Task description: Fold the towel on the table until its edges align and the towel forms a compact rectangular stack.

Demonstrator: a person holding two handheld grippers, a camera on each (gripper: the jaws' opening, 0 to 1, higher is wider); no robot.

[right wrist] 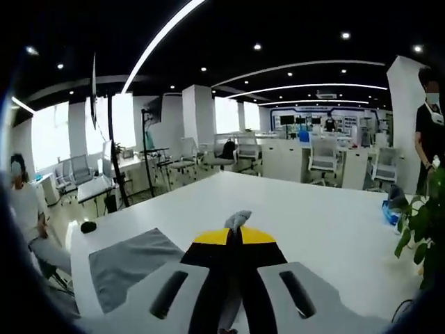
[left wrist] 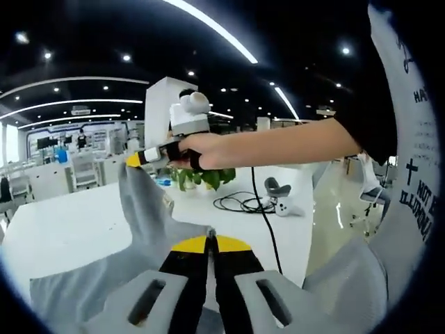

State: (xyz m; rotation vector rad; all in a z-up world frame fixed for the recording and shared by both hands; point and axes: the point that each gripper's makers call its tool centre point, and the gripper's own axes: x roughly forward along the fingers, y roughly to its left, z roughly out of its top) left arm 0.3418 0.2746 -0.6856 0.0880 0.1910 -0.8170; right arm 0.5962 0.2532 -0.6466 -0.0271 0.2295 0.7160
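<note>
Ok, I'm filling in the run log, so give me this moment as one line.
stage: mid-fold | left gripper: shut on towel | right gripper: shut on towel, lifted | table: towel partly flat | done: no

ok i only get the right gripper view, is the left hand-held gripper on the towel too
observer: yes, in the left gripper view the left hand-held gripper is shut on a fold of the grey towel.
operator: is the towel off the table there
observer: partly. A strip of it rises to the right hand-held gripper, which pinches a corner above the white table.
operator: anything lying near it
observer: a black cable and a controller lie on the table beyond the towel.
</note>
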